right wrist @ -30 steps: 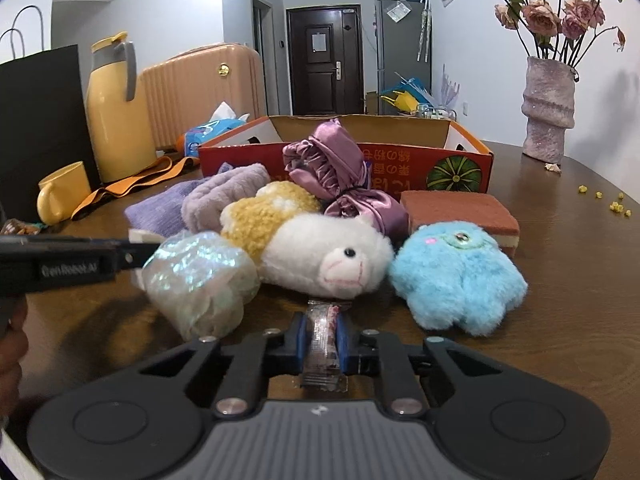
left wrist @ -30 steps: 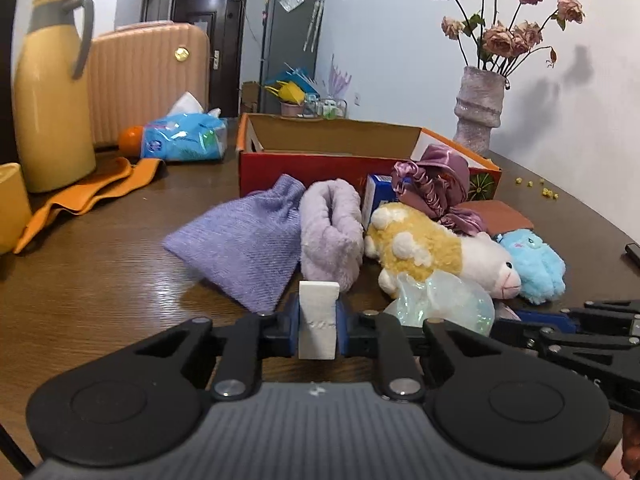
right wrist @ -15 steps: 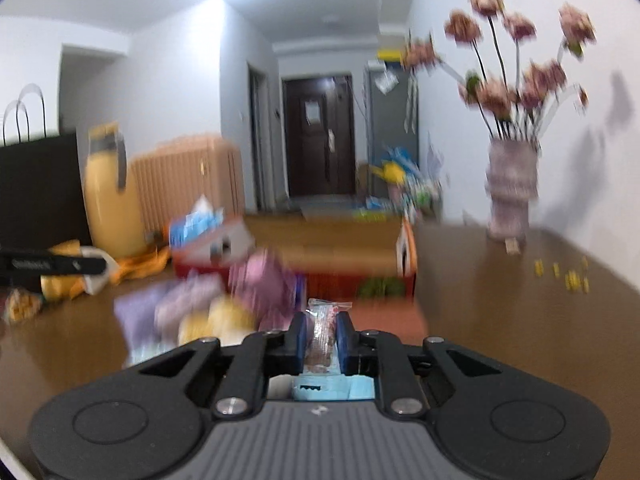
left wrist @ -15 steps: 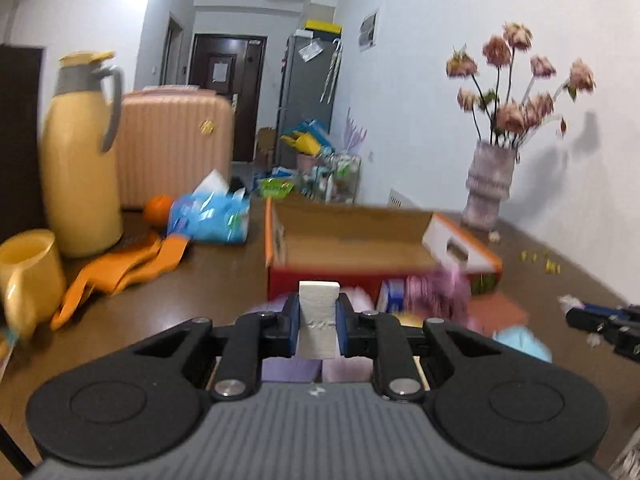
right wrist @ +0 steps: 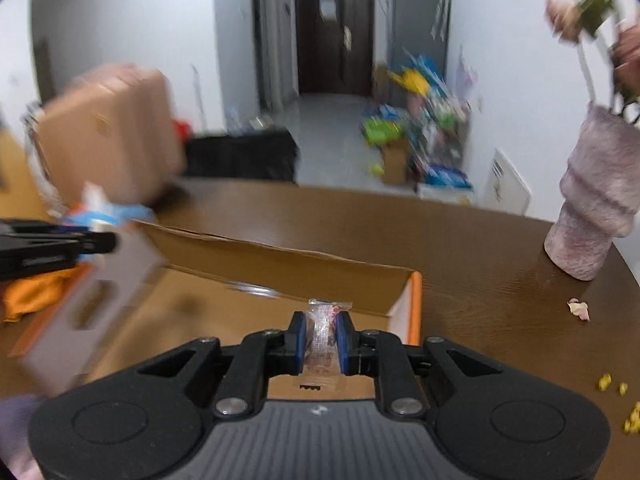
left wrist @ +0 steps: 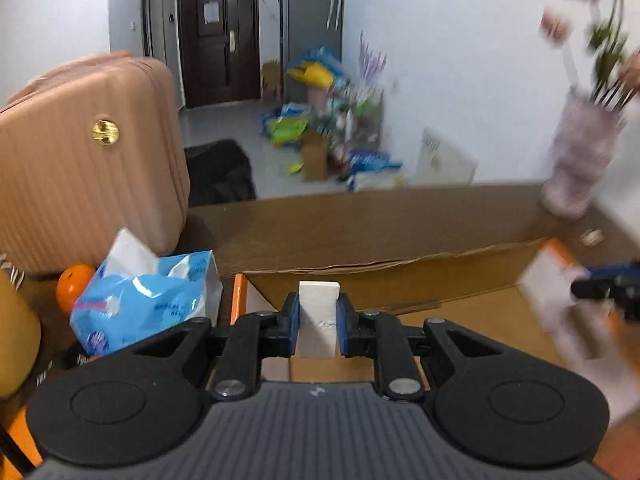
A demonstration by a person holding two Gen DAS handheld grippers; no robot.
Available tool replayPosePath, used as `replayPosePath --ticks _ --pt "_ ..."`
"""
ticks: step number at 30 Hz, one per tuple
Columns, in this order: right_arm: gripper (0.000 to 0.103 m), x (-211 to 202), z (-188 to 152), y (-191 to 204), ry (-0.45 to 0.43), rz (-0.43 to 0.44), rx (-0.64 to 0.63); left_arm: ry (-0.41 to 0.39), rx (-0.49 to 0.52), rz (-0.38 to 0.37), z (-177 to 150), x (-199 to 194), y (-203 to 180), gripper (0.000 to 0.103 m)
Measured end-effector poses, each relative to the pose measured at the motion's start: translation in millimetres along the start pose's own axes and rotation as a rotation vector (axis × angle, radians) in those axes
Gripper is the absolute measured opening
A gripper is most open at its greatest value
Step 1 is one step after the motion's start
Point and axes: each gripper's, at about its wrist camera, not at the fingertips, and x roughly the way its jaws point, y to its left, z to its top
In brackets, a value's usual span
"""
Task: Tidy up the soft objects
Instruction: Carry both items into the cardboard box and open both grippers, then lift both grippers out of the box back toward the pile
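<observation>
My left gripper [left wrist: 318, 322] is shut on a white foam block [left wrist: 319, 312] and holds it above the left end of the open orange cardboard box [left wrist: 448, 276]. My right gripper [right wrist: 322, 338] is shut on a small clear wrapped packet [right wrist: 323, 328] above the right end of the same box [right wrist: 280, 268]. The box floor that shows is bare. Each gripper shows at the edge of the other's view, the right one [left wrist: 608, 286] and the left one [right wrist: 52, 246]. The plush toys and cloths are out of view.
A blue tissue pack [left wrist: 148, 300], an orange fruit [left wrist: 74, 286] and a pink suitcase [left wrist: 88, 160] stand left of the box. A fuzzy vase with flowers [right wrist: 592, 216] stands at the right on the brown table [right wrist: 460, 232]. Yellow crumbs [right wrist: 616, 392] lie near the right edge.
Both grippers have risen from the pile of soft things and moved forward over the open box, each still holding its item. The views are blurred by motion.
</observation>
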Motion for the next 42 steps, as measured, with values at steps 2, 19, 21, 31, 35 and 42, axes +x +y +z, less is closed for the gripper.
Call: replayPosePath --ticks 2,19,21,31,35,42 --pt "0.015 34.8 7.8 -1.4 0.046 -0.063 -0.029 0.035 0.031 0.028 1.4 24.7 -5.8 0.021" --pt "0.063 12.4 -4.0 -4.9 -0.097 0.014 -0.076 -0.040 -0.050 0.065 5.1 -19.6 21.1 0.074" --pt "0.069 -16.7 -11.2 -6.0 -0.156 0.053 -0.081 -0.081 -0.048 0.079 -1.3 -52.9 22.9 0.083" --pt "0.086 -114.2 -52.4 -3.2 -0.357 0.300 -0.102 -0.155 -0.059 0.171 -67.4 -172.4 7.1 0.092" --pt "0.086 -137.0 -78.1 1.8 -0.371 0.327 -0.107 -0.188 -0.023 0.183 -94.1 -204.5 -6.2 0.093" --pt "0.089 -169.8 -134.1 21.2 -0.371 0.284 -0.095 -0.222 -0.037 0.107 -154.7 -240.4 -8.2 0.097"
